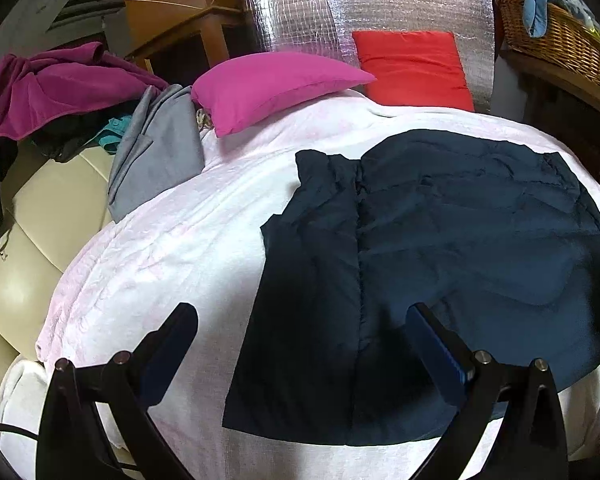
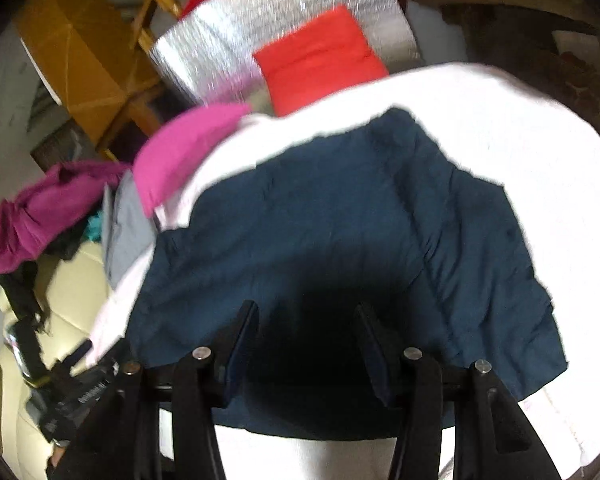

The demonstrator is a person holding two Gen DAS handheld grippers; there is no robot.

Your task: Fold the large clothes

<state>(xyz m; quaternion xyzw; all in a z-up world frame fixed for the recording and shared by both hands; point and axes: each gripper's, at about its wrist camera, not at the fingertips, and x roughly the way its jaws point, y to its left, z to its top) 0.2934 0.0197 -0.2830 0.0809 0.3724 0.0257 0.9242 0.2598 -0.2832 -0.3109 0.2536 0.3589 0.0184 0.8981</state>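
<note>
Left hand-held gripper (image 1: 302, 326) at lower frame: jaws wide apart, empty, angled down over navy garment (image 1: 440, 260) lying flat on white blanket (image 1: 160, 260), frame centre-right. Right hand-held gripper (image 2: 306, 322): half open, empty, above same garment. No legible writing.

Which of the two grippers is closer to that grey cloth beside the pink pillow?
Left. The left gripper hovers over the navy garment's near-left edge, on the grey cloth's side; the right gripper hangs over the garment's middle, farther away.
</note>
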